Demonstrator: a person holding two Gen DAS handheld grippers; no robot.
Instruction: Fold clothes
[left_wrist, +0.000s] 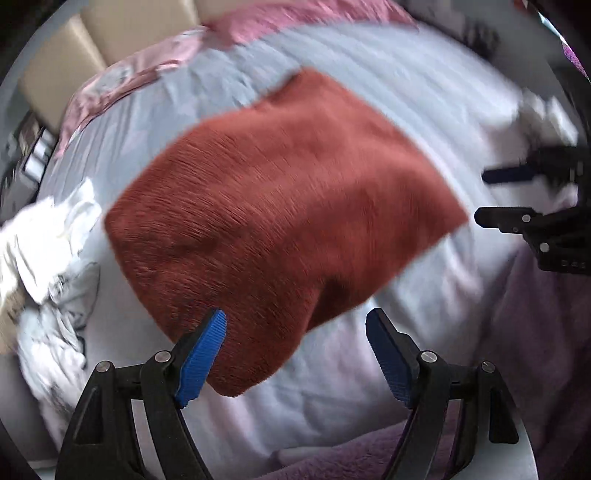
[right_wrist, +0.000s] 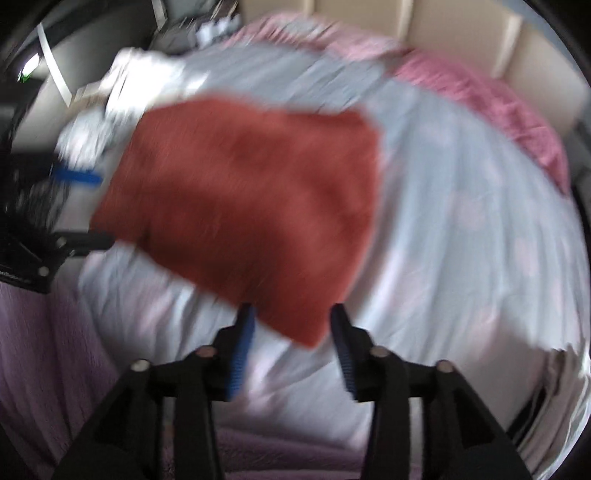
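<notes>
Left wrist — rust-red fuzzy garment (left_wrist: 284, 221), folded flat

one rust-red folded garment (left_wrist: 280, 206), two tools — left tool (left_wrist: 295, 354), right tool (right_wrist: 291, 350) — one white clothes heap (left_wrist: 44, 243), one bed (left_wrist: 388, 74)

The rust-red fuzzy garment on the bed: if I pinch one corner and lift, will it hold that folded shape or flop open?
The rust-red garment will probably flop: it is soft pile fabric lying slack on the pale bedsheet. The fuzzy nap should grip the ribbed pads rather than slip. It looks thick, so likely heavier than the crumpled white clothes.
</notes>
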